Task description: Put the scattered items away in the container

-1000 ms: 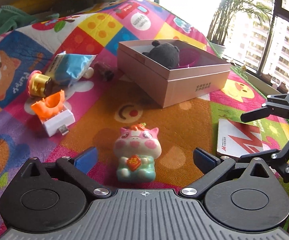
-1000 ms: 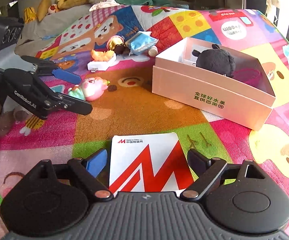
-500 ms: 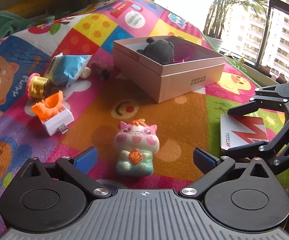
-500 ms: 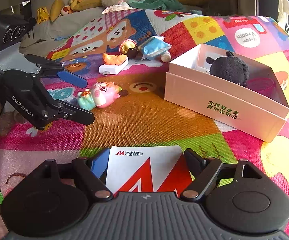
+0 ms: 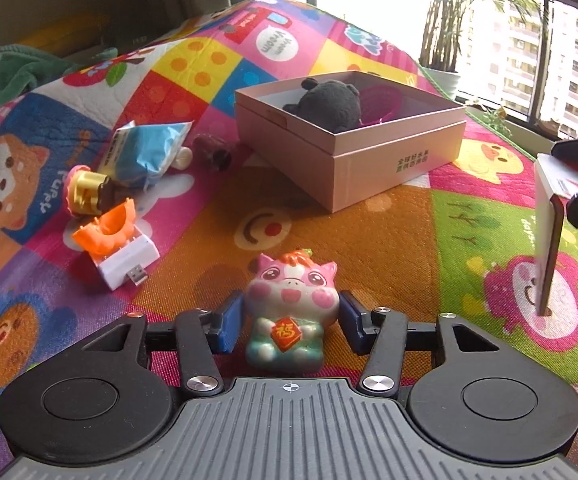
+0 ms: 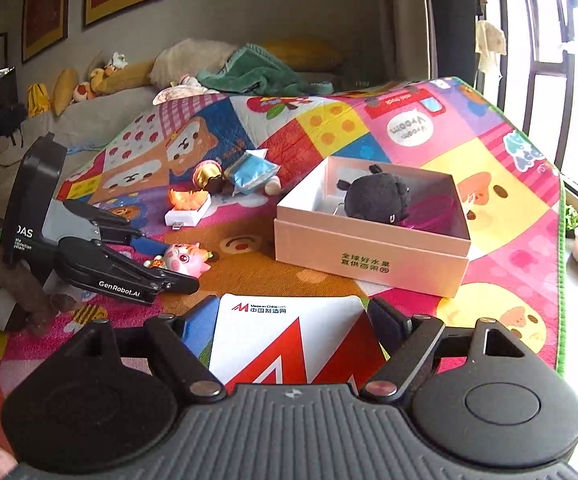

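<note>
On the play mat (image 5: 389, 240), the pink box (image 5: 393, 160) is seen already holding 1 dark plush (image 5: 329, 104). A card (image 6: 293, 340) is clamped and lifted by the right gripper (image 6: 289, 320). The left gripper (image 5: 291, 320), jaws just closing, is pressed onto the pig figurine (image 5: 291, 312). Lifting toward the box is called for next.

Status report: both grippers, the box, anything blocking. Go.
Left gripper just closed on pig toy, toy on the mat. Right gripper holds card, lifted. Box open, black plush inside. Path to box clear.
</note>
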### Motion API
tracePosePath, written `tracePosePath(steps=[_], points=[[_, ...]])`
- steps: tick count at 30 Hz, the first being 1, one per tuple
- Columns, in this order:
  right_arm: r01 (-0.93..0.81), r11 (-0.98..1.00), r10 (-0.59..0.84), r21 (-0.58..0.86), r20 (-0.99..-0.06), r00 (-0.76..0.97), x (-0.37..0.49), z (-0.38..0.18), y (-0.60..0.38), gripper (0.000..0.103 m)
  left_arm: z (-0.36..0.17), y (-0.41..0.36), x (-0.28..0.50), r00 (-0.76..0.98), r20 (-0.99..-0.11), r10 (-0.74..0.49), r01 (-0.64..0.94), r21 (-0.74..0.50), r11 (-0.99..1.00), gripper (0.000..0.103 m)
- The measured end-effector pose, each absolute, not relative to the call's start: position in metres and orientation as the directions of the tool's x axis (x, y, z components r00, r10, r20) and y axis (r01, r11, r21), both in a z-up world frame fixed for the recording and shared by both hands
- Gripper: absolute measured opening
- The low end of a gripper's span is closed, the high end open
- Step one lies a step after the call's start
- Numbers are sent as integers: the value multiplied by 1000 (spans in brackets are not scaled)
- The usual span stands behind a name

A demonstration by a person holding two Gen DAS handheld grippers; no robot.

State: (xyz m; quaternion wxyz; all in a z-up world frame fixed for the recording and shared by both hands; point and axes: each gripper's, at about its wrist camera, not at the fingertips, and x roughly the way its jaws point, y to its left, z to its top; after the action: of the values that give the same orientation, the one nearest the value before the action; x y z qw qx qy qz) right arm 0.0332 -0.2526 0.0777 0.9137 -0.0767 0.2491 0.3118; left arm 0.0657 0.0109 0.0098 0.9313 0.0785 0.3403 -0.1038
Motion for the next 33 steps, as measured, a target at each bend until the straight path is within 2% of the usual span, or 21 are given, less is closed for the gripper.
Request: tracePosePath(steps=[8, 9, 10, 14, 17, 18, 21, 22, 28, 30, 32, 33], points=[[-562, 827, 513, 2, -409, 754, 17, 110, -265, 81, 53, 0, 45, 822, -549, -151, 264, 132, 956, 55], [-558, 830, 512, 1, -398, 761, 17, 115, -266, 74, 59, -3, 47, 830, -535, -155, 269, 141, 953, 55], [-556, 831, 512, 0, -390, 765, 18, 119, -266, 63, 66, -7, 50, 838, -520, -164, 279, 151, 948, 55], [-530, 848, 497, 2, -349, 794, 28, 137, -272, 62, 85, -25, 69, 857, -474, -203, 322, 185, 928, 55], [-515, 857, 488, 25, -362, 794, 40, 140, -280, 62, 89, -31, 89, 849, -485, -211, 323, 160, 933, 55], [-514, 857, 489, 42, -378, 786, 44, 138, -284, 66, 87, -31, 92, 843, -495, -212, 320, 144, 936, 55], [-513, 856, 487, 56, -416, 768, 47, 124, -289, 91, 77, -26, 90, 827, -517, -221, 326, 121, 938, 55], [-509, 859, 478, 52, -436, 763, 47, 115, -287, 97, 70, -23, 88, 813, -536, -226, 331, 107, 938, 55], [-489, 861, 469, 142, -594, 653, 60, 57, -257, 98, 29, -19, 69, 747, -621, -237, 353, 69, 933, 57], [-495, 862, 450, 112, -619, 644, 59, 42, -238, 98, 22, -15, 70, 740, -631, -230, 337, 53, 940, 65], [-504, 860, 434, 80, -633, 641, 58, 31, -221, 99, 19, -9, 72, 737, -637, -227, 319, 31, 947, 79], [-508, 859, 428, 68, -641, 637, 60, 26, -215, 101, 19, -7, 73, 737, -637, -227, 311, 22, 950, 81]])
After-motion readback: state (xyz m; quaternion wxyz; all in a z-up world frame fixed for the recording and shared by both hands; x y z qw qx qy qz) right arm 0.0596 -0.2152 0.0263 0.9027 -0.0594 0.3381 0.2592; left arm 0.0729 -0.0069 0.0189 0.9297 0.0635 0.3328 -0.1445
